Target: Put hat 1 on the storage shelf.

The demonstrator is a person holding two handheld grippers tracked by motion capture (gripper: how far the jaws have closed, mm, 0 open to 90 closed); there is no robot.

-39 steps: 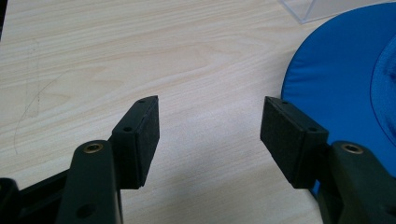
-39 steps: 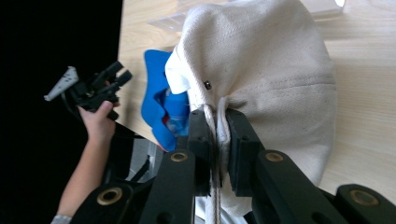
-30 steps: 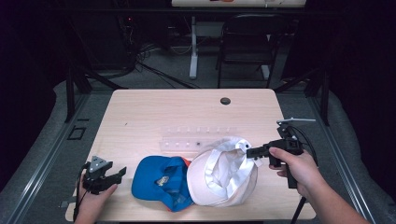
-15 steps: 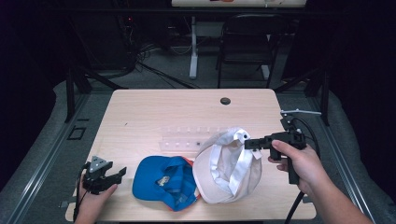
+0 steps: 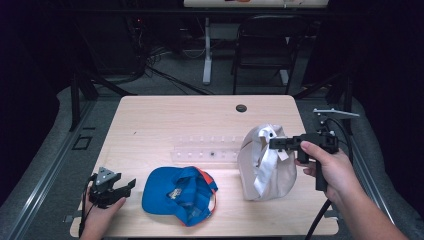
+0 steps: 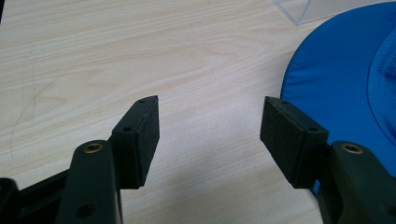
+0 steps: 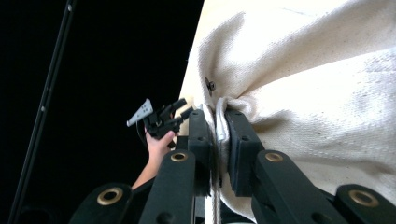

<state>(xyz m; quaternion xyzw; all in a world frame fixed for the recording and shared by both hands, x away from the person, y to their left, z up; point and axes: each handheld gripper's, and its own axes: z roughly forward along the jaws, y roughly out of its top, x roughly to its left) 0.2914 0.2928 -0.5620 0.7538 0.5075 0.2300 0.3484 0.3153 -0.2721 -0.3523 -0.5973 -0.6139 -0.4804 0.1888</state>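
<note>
High view: right gripper (image 5: pixel 274 144) pinches white cap (image 5: pixel 265 165), lifted upright near table (image 5: pixel 200 115) right edge. Blue cap (image 5: pixel 175 192) lies near front edge, clear tray (image 5: pixel 205 150) mid-table. Left gripper (image 5: pixel 122 187) at front-left corner.
Left gripper view: jaws wide apart, empty, blue cap just beside.
Right gripper view: jaws clamped on white cap fabric fold.

Right gripper (image 5: pixel 274 143) grips white cap (image 5: pixel 265 167) beside blue cap (image 5: pixel 175 192).

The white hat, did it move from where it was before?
Yes. The white hat has been lifted upright and pulled right, away from the blue cap, which stayed put. The right gripper pinches its fabric.
</note>
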